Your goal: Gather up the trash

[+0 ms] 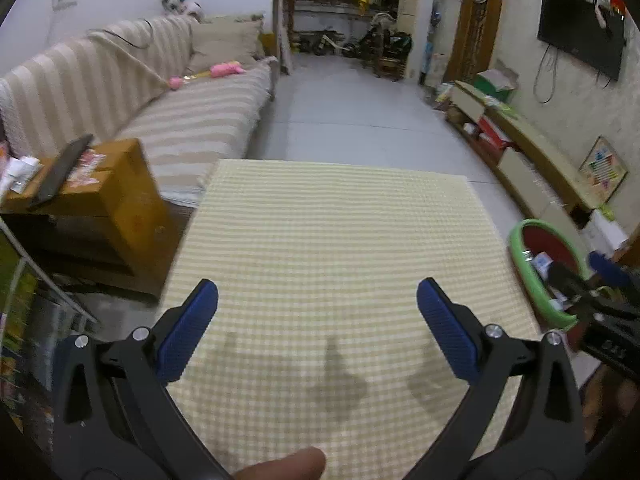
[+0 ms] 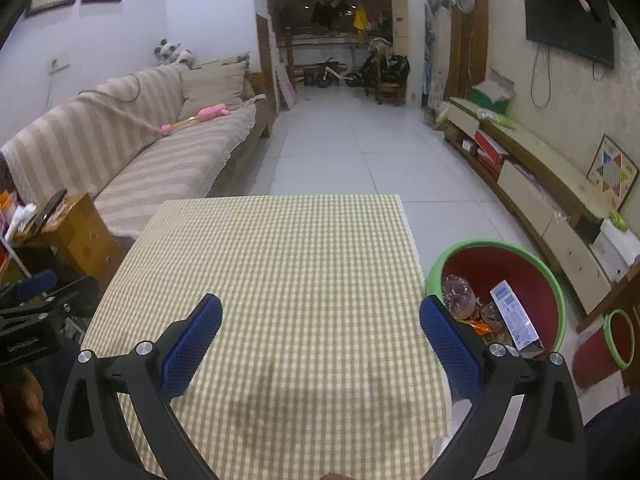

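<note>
Hovering open and empty: left gripper (image 1: pixel 317 312), right gripper (image 2: pixel 321 322); beside bin (image 2: pixel 556 280), light crinkly wrappers (image 2: pixel 472 312), needing edge pinching.

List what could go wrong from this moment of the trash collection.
1. The trash bin stands tight against the right edge of the checkered tablecloth; a swing of the open right gripper might knock it.
2. The blue-and-white carton leans up near the bin's rim and may tip out if the bin is bumped.
3. The left gripper is open with nothing between its fingers, and the cloth shows no trash; closing might pinch and drag the cloth.
</note>
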Tool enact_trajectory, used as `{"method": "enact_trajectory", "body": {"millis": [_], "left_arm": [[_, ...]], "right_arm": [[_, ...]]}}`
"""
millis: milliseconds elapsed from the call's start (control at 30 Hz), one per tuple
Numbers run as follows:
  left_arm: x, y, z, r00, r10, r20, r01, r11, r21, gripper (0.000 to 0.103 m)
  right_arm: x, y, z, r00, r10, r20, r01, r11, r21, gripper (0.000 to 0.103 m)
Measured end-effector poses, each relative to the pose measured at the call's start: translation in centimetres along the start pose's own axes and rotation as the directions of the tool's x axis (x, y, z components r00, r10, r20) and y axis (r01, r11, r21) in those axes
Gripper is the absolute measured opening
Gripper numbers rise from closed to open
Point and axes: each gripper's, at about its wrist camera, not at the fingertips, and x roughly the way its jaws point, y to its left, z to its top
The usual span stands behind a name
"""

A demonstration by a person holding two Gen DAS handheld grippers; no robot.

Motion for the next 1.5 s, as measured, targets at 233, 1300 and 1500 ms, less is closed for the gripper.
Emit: {"method": "enact_trajectory", "body": {"millis": [233, 1300, 1500], "left_arm": [[-1.2, 0.6, -0.9, 0.997, -0.055, 0.056, 0.054, 0.999, 0.005, 0.098], [-1.5, 1.1, -1.9, 0.997, -0.027, 0.074, 0.027, 1.000, 0.004, 0.098], [-1.5, 1.0, -2.0, 0.997, -0.029, 0.072, 0.028, 1.000, 0.007, 0.098]], "right_arm": [[-0.7, 1.1, -0.6, 0.998, -0.047, 0.052, 0.048, 0.998, -0.029, 0.096], [-0.4, 0.9, -2.2, 0.998, -0.060, 0.011, 0.060, 0.998, 0.036, 0.096], [-0.3, 0.9, -2.2, 0.998, -0.060, 0.006, 0.060, 0.997, 0.039, 0.096]]}}
